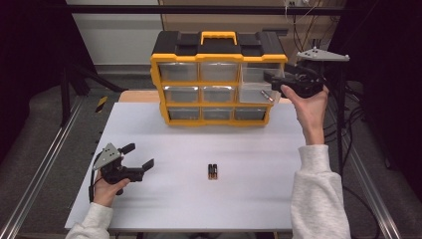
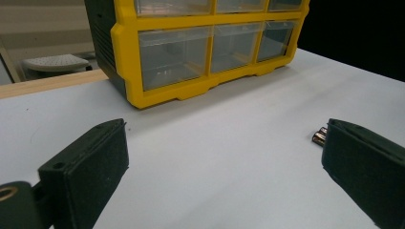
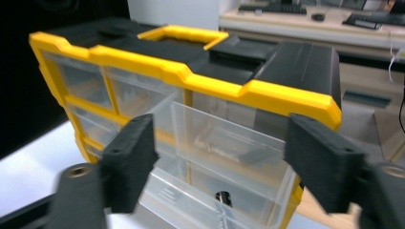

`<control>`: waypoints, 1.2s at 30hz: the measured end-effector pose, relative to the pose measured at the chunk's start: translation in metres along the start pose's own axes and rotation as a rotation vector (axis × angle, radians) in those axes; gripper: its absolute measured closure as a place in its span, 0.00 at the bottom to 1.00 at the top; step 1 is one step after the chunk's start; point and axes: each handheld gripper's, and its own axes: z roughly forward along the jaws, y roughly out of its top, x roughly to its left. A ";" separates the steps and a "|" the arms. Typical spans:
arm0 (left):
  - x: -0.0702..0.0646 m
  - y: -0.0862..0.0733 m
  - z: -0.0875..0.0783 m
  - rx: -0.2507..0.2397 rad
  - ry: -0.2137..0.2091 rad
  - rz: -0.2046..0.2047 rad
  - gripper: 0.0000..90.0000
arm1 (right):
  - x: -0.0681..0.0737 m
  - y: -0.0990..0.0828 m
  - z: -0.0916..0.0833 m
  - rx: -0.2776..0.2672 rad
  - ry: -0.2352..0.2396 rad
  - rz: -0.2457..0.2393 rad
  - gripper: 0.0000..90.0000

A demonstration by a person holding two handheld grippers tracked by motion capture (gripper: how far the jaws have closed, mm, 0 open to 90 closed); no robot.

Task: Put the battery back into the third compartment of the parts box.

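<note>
1. Left gripper (image 1: 135, 160) sits low at the near left of the white table (image 1: 164, 209), jaws spread wide with nothing between them; it rests idle.
2. Two batteries (image 1: 212, 171) lie side by side mid-table, touching each other, well apart from both grippers. In the left gripper view they peek out beside the far jaw (image 2: 319, 135).
3. Yellow drawer organizer (image 1: 219, 79) stands at the far edge of the table. Top-right and middle-right drawers are pulled out; the other drawers look shut.
4. Right gripper (image 1: 281, 79) is raised at the open drawers, jaws apart, gripping nothing. One battery (image 3: 223, 197) lies in the middle-right drawer (image 3: 205, 191), below the top-right drawer (image 3: 224, 138).
5. Step looks like stocking batteries in the drawer. To do it well: back the right gripper straight off without knocking the drawer fronts, come down over one table battery, and close across its short side so the neighbour isn't dragged.
</note>
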 end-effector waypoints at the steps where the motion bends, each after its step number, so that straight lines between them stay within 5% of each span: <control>1: 0.000 0.000 0.000 0.000 0.000 0.000 0.02 | 0.001 -0.001 -0.001 -0.013 0.006 0.003 0.19; 9: 0.000 0.000 0.000 0.000 0.001 -0.001 0.02 | 0.018 -0.017 -0.014 -0.052 0.008 -0.024 0.04; 21: 0.000 0.000 0.000 -0.001 0.000 -0.001 0.02 | 0.039 -0.055 -0.024 -0.054 0.049 -0.024 0.01; 36: -0.001 0.000 0.000 0.000 0.002 0.004 0.02 | 0.057 -0.117 -0.012 0.030 0.096 -0.007 0.01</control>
